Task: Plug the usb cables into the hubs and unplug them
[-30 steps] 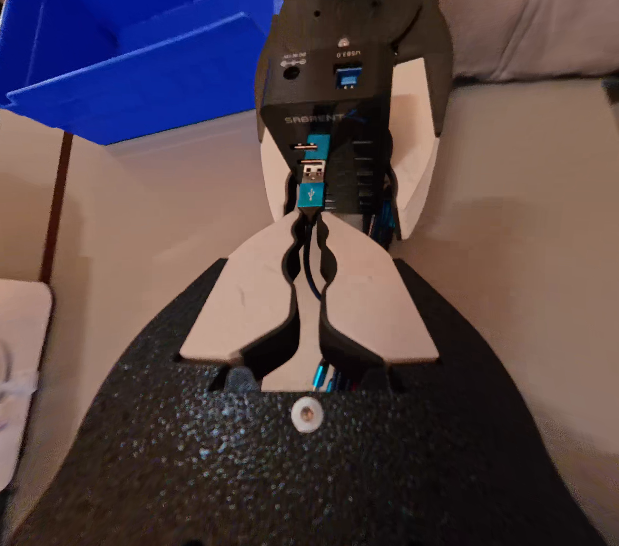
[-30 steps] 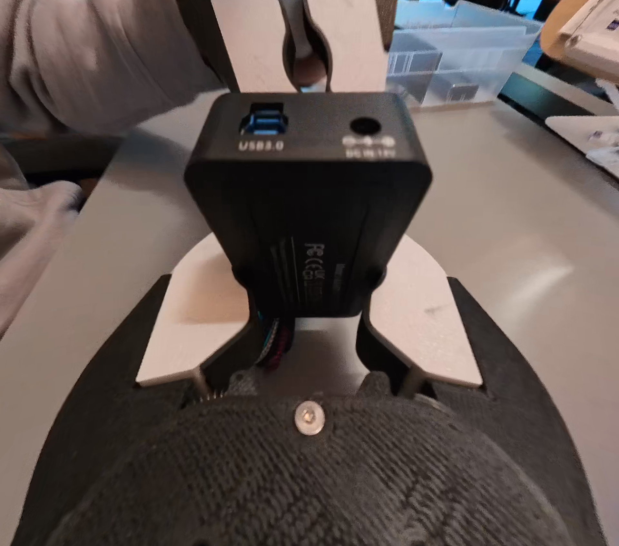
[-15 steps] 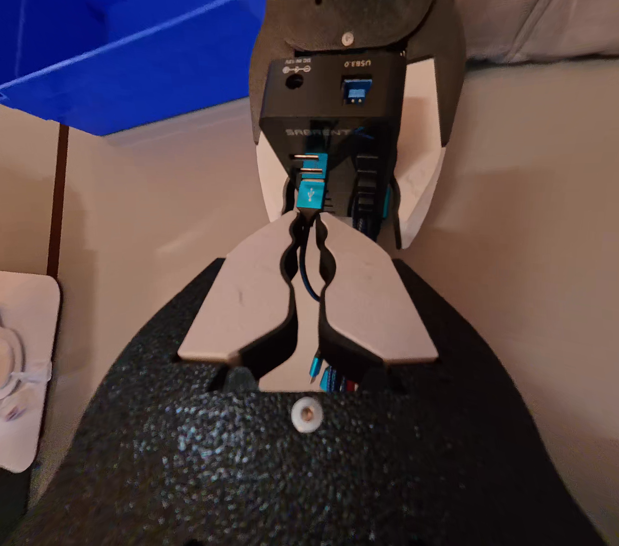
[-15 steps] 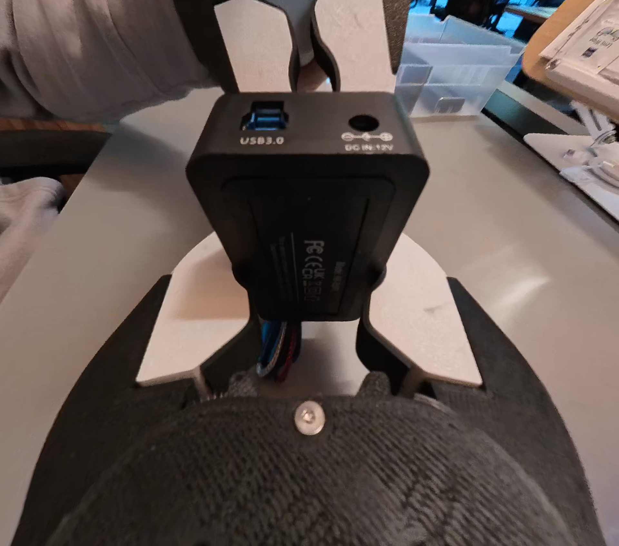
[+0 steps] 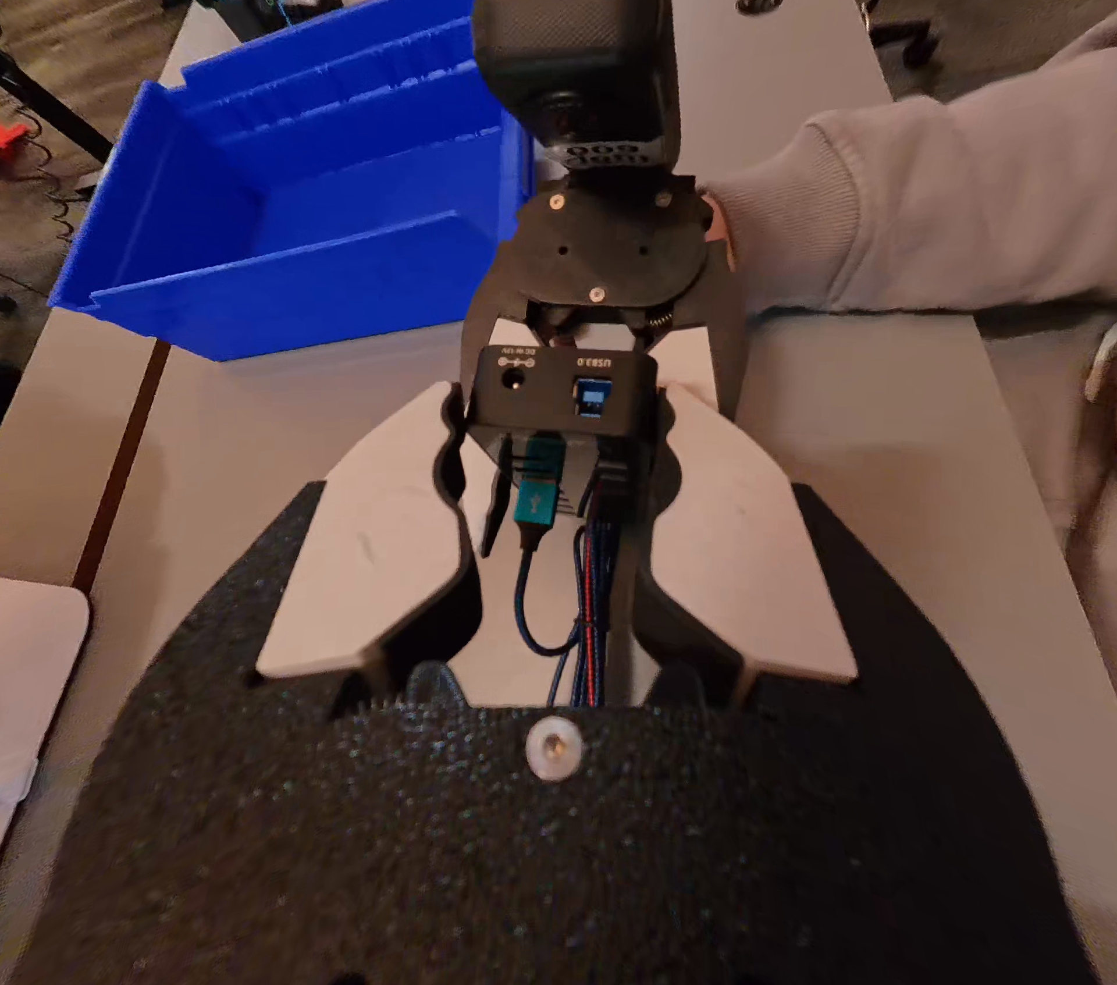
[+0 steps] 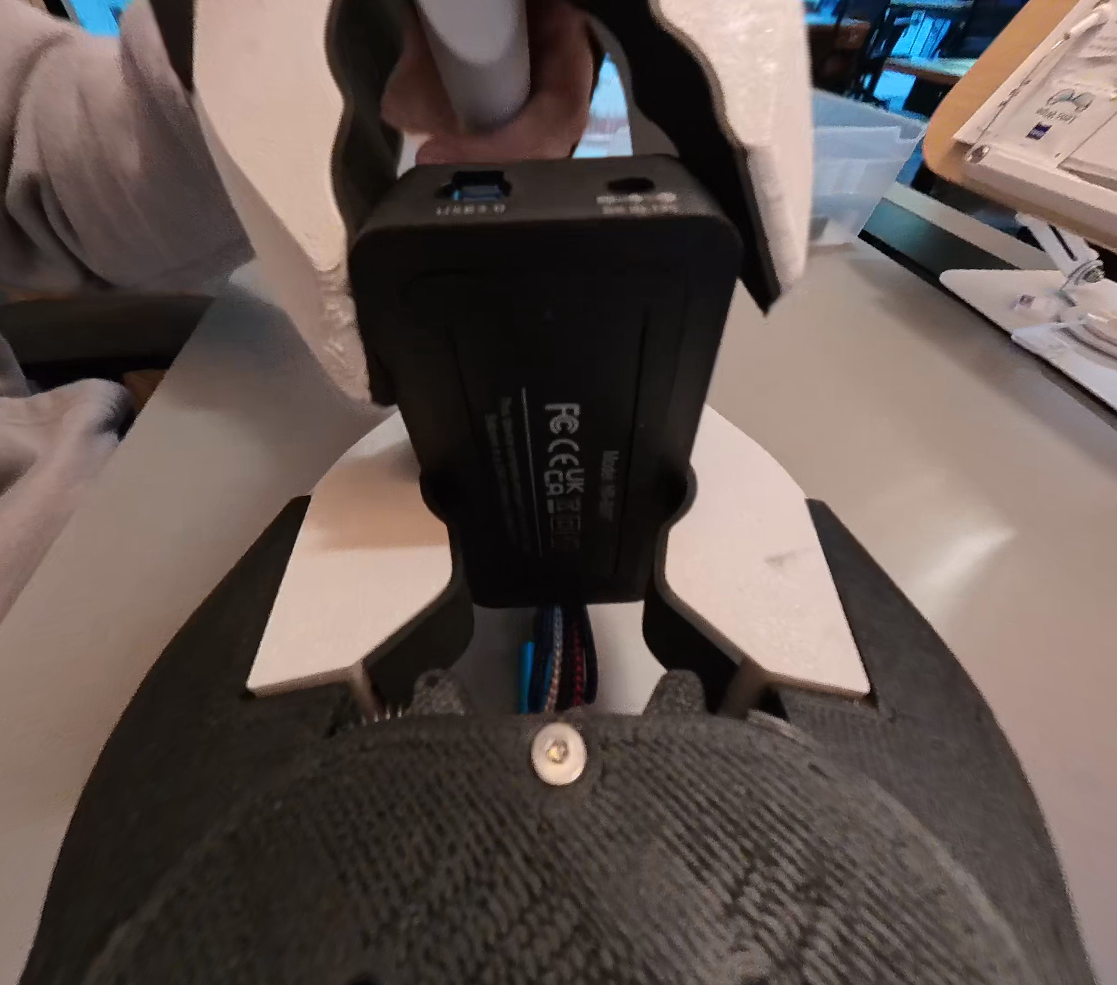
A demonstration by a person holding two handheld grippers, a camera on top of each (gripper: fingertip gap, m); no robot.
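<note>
Spread wide at frame centre, the left gripper straddles the black hub without pinching; the right gripper clamps it steady, teal plug apparently seated.

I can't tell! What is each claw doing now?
Left claw: open, holding nothing.
Right claw: shut on the black hub.
</note>
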